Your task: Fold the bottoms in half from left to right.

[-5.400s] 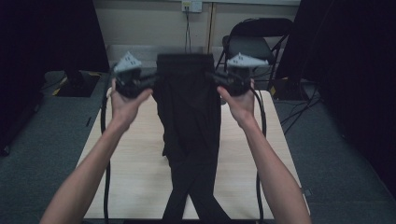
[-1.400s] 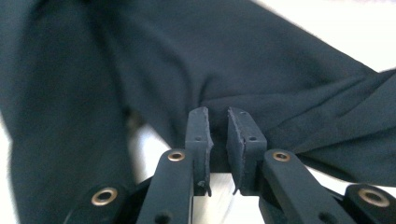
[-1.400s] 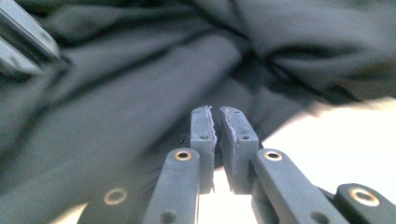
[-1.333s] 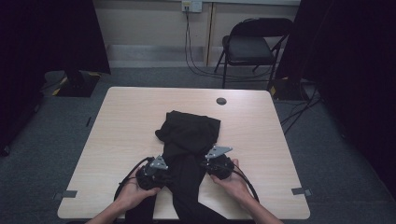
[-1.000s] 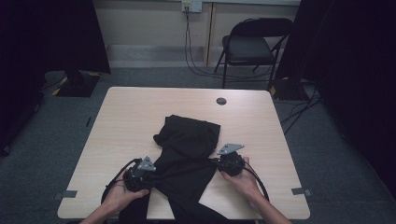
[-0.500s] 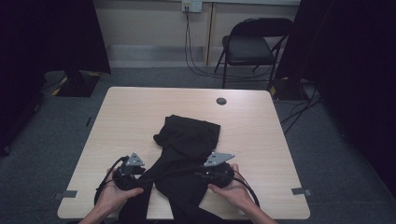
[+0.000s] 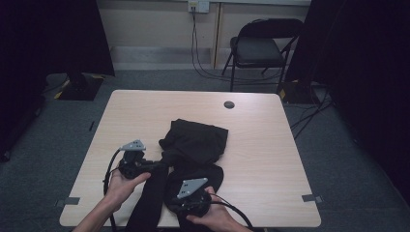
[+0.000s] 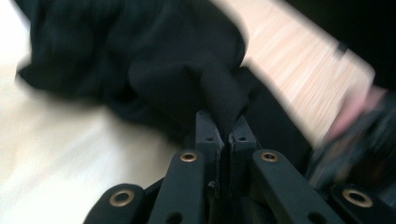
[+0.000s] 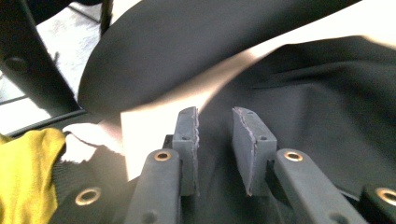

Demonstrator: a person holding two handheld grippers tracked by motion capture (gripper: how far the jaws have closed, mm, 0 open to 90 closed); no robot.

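Observation:
Black trousers (image 7: 196, 142) lie bunched on the light wooden table (image 7: 270, 145), one leg (image 7: 150, 203) trailing over the near edge. My left gripper (image 7: 162, 166) reaches in from the left. In the left gripper view the left gripper (image 8: 227, 130) has just closed and is shut on a raised fold of the trousers (image 8: 140, 60). My right gripper (image 7: 174, 203) lies low over the cloth by the near edge. In the right gripper view the right gripper (image 9: 215, 121) has been closing, but its pads (image 9: 187, 130) stand apart; trouser cloth (image 9: 303, 102) shows in the gap, unpressed.
A folding chair (image 7: 261, 48) stands behind the table, with cables hanging from a wall socket (image 7: 198, 6). A round cable hole (image 7: 229, 104) sits near the table's far edge. Tape marks (image 7: 309, 198) lie on the grey floor. A yellow sleeve (image 9: 23, 177) shows beside the right gripper.
The left gripper has moved in to the trousers' left edge, closed on a fold and risen a little. The right gripper has slid left along the near edge onto the cloth.

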